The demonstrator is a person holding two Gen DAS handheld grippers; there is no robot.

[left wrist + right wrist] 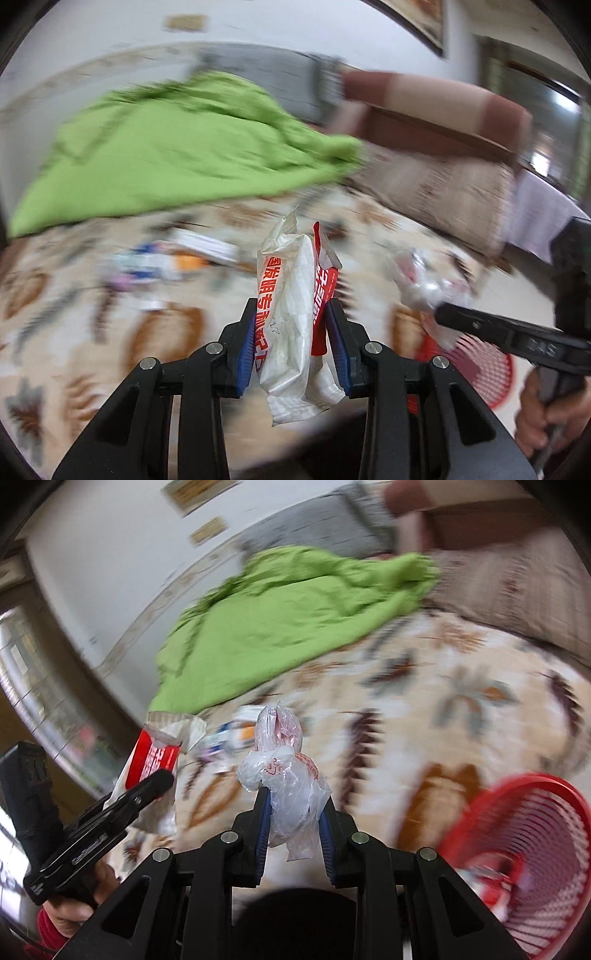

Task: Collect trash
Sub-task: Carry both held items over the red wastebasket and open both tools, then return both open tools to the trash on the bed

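My left gripper [291,321] is shut on a white and red snack wrapper [291,306], held above the patterned bed cover; the wrapper also shows in the right wrist view [153,757]. My right gripper [293,805] is shut on a crumpled clear plastic bag [284,771], which also shows in the left wrist view [424,280]. A red mesh basket [532,856] stands at the lower right, just right of my right gripper, and shows in the left wrist view [476,365] too. More blurred trash [166,258] lies on the bed ahead.
A green blanket [177,147] is bunched at the back of the bed. A brown patterned pillow [443,192] and wooden headboard [424,110] are at the right. The floral bed cover [443,709] spreads under both grippers.
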